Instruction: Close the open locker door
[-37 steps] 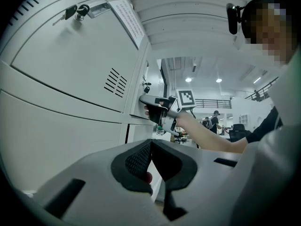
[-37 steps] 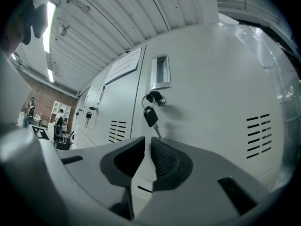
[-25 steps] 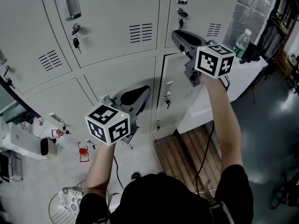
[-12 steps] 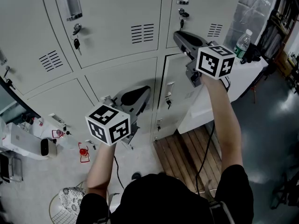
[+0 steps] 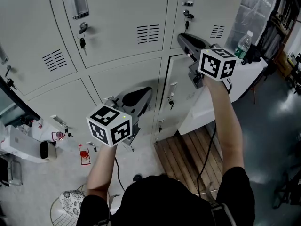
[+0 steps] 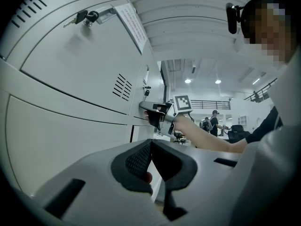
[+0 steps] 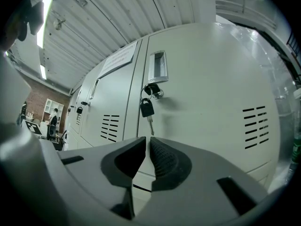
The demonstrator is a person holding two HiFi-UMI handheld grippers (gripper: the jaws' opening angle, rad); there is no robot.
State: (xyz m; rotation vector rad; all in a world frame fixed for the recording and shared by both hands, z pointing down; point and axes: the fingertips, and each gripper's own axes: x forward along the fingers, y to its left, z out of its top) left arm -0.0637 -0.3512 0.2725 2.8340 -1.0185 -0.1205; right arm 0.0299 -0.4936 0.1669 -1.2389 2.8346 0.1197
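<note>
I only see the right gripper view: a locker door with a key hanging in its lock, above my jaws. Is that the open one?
Observer: No. The head view shows the open locker door is the one below it, a dark gap along its left edge.
Operator: Where is my hand-held gripper against it?
Observer: The right hand-held gripper points near that door's top edge; contact is unclear.
Operator: And the left?
Observer: The left hand-held gripper is shut, empty, aimed at the neighbouring lower door.

Pale speckled floor [image 5: 33,185]
A wooden slatted board [image 5: 186,157], a small red object [image 5: 83,153] and a black cable [image 5: 117,171] are seen lying on it.
</note>
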